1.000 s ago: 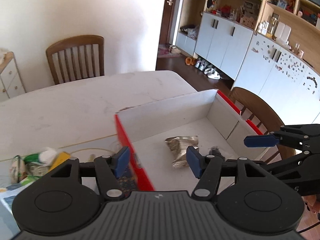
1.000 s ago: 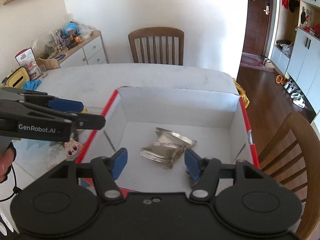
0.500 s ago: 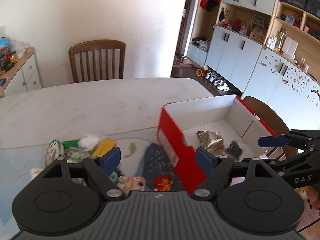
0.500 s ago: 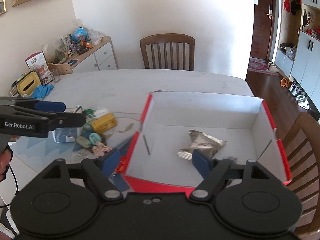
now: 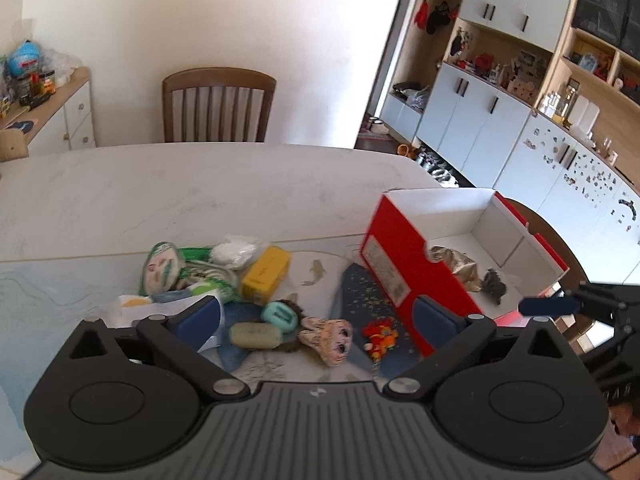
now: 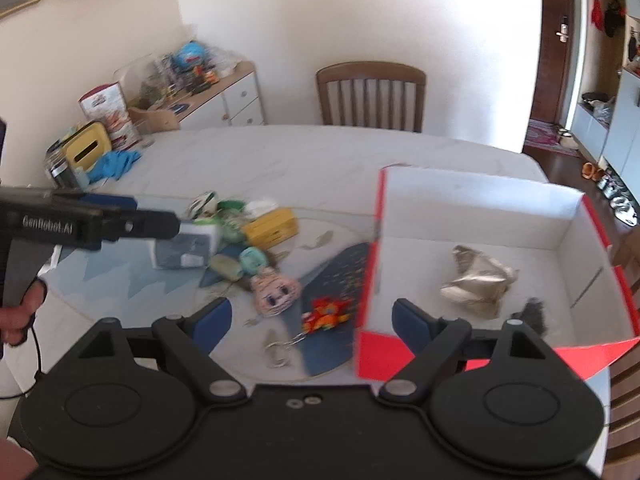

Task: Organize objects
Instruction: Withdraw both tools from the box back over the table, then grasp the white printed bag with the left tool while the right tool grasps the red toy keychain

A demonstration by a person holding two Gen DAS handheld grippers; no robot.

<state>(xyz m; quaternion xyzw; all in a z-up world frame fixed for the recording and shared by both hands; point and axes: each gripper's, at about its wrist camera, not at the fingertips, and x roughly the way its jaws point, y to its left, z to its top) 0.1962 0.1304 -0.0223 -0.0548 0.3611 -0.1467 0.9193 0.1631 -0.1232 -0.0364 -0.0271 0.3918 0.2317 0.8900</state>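
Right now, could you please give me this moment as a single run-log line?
left gripper: opening, empty | right gripper: opening, empty | red box: holds foil packet | toys: loose on table

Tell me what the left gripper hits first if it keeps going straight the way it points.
Most likely the doll head, lying on the table about midway between the left gripper's opening, empty jaws. The grey-green roll and teal piece sit just left of that line; depth is unclear.

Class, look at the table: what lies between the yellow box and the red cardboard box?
A small fish-shaped piece on the bare mat, nothing else; both wrist views show it between the yellow box and the red cardboard box.
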